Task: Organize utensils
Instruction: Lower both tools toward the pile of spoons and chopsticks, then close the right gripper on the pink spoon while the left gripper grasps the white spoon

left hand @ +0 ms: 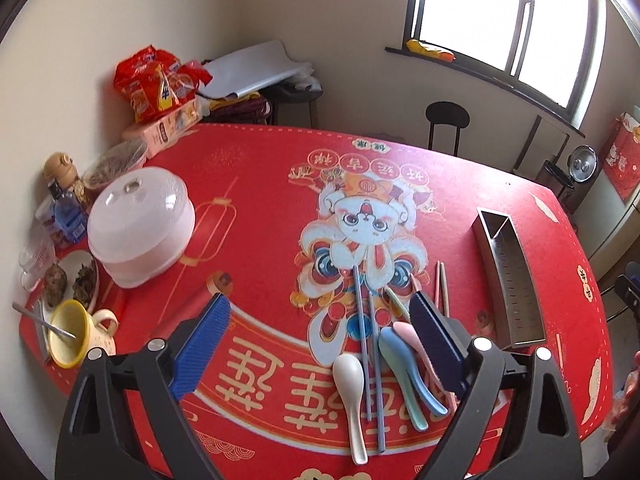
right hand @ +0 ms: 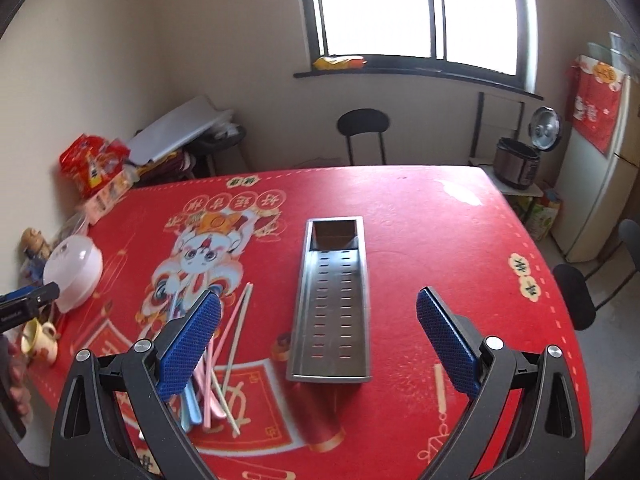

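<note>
A table covered by a red printed cloth fills both views, and nothing has yet been sorted. A long metal tray with a slotted floor is seen in the centre of the right wrist view and at the right edge of the left wrist view; it is empty, and its far end is closed off as a small compartment. The utensils lie loose in the lower centre of the left wrist view: grey chopsticks, a blue spoon with a pink spoon just beside it, and a white spoon at the left of the pile. The left gripper is held wide open above them with nothing between its pads, and the right gripper is likewise open and empty over the tray. The step in hand is judged to be a first pick. One piece at the pile's edge, probably the white spoon, should be singled out, its handle should be straddled squarely, and neighbours should be kept clear before the jaws are closed.
</note>
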### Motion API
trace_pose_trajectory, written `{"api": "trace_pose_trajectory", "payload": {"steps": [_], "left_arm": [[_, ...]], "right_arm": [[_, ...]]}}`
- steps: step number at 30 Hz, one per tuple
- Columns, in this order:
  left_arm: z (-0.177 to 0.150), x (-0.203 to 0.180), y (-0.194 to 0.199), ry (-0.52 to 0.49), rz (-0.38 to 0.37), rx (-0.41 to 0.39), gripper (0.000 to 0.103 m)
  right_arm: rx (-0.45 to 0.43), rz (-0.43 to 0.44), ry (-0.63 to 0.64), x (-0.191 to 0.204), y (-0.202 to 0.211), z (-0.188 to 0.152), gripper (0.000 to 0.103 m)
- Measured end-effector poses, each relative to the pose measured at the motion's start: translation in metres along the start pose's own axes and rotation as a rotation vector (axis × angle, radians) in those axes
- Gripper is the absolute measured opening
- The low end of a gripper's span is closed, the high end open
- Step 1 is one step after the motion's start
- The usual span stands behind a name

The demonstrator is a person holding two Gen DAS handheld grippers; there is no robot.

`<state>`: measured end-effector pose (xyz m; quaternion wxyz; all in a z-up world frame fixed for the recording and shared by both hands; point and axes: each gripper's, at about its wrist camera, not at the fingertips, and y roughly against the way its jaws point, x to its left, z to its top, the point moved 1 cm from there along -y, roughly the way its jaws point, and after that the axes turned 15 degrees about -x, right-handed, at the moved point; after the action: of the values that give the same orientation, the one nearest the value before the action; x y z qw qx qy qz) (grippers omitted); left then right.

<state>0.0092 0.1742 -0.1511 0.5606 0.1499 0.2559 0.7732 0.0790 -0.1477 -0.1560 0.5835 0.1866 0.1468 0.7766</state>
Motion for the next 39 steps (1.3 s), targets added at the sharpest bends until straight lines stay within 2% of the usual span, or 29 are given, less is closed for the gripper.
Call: {"api": "trace_pose_trajectory", "payload": {"steps": [6, 11, 18, 23, 24, 25, 26, 28, 30, 32, 39], "left_arm": [[-0.055, 0.010, -0.024, 0.012, -0.026, 0.118, 0.074], [-0.093, 0.018, -0.035, 0.047, -0.039, 0.200, 0.069], [-0.105, 0.031, -0.032, 0.091, -0.037, 0.213, 0.068], [-0.107, 0.029, -0.033, 0.088, -0.051, 0.212, 0.068], [-0.108, 0.029, -0.033, 0.089, -0.054, 0.213, 0.068], [-0.108, 0.029, -0.034, 0.091, -0.057, 0.214, 0.068], [-0.109, 0.029, -0.034, 0.092, -0.058, 0.215, 0.067], [-0.110, 0.030, -0.035, 0.099, -0.062, 0.217, 0.066], [-0.109, 0.030, -0.036, 0.104, -0.071, 0.218, 0.063], [-0.109, 0.029, -0.038, 0.108, -0.081, 0.221, 0.061], [-0.119, 0.020, -0.047, 0.119, -0.141, 0.253, 0.051]], "right_arm": [[0.128, 0.193, 0.072, 0.053, -0.048, -0.035, 0.095], [0.242, 0.269, 0.116, 0.083, -0.075, -0.069, 0.095], [0.330, 0.327, 0.112, 0.098, -0.083, -0.095, 0.095], [0.357, 0.372, 0.142, 0.112, -0.087, -0.107, 0.094], [0.365, 0.381, 0.149, 0.114, -0.088, -0.109, 0.090], [0.376, 0.385, 0.158, 0.116, -0.089, -0.112, 0.073], [0.395, 0.384, 0.170, 0.118, -0.092, -0.115, 0.065], [0.426, 0.392, 0.189, 0.121, -0.097, -0.123, 0.064], [0.428, 0.414, 0.196, 0.125, -0.099, -0.127, 0.057], [0.441, 0.429, 0.214, 0.131, -0.102, -0.131, 0.043], [0.466, 0.452, 0.221, 0.141, -0.113, -0.139, 0.022]]}}
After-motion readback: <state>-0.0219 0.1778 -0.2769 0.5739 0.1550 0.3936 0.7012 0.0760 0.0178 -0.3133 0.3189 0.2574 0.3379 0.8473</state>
